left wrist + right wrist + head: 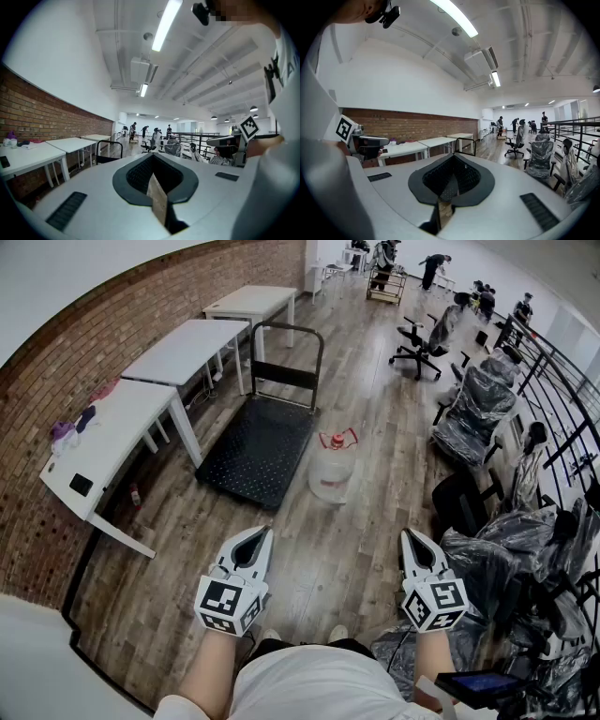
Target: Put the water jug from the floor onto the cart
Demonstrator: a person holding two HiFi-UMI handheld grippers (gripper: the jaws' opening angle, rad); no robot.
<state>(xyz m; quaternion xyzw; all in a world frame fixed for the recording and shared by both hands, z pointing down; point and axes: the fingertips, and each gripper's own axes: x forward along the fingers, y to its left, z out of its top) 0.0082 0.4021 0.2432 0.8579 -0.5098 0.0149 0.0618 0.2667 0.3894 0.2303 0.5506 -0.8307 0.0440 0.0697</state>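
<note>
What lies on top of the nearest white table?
On the table: a small black device and purple and pink items near the wall. Its top hides much beneath.

white tables (187,345): along brick wall (56,362); wrapped chairs (473,413): beside railing (562,381)

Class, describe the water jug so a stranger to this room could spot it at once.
Beside the white tables along the red brick wall lies a black flatbed cart. Just right of it, on the wooden floor, stands the clear plastic water jug, alone in having a red cap.
</note>
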